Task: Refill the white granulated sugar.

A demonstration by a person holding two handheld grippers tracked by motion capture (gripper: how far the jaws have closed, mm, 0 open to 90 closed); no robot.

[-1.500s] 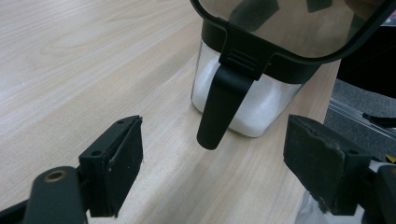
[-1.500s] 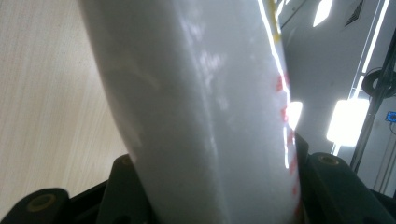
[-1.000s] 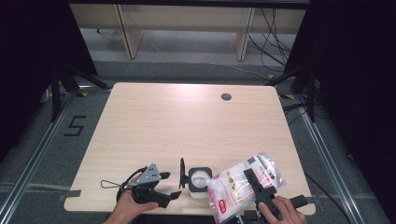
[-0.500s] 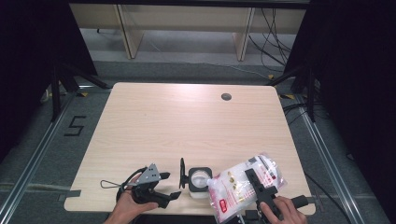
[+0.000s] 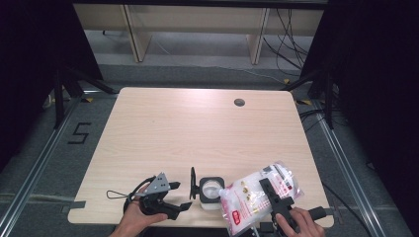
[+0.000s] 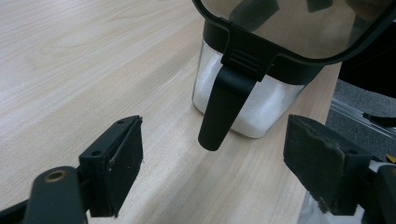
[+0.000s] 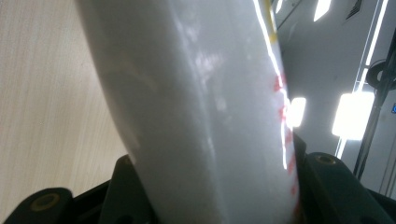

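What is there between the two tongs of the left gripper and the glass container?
In the left gripper view, only bare table lies between the open left gripper and the container. The container's black lid latch hangs towards the tongs, without touching them.

1. My left gripper [image 6: 212, 179] has its black jaws standing wide apart over the pale wooden table [image 6: 70, 60].
2. Just beyond them I see a clear square container of white grains [image 6: 247, 105]; its black lid's latch tab [image 6: 223, 109] hangs down.

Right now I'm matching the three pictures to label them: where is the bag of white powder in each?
High view: bag, bottom right, beside the jar.
Left gripper view: sliver at the bottom right corner.
Right gripper view: centre, between the jaws.
Shared landmark: wooden table.
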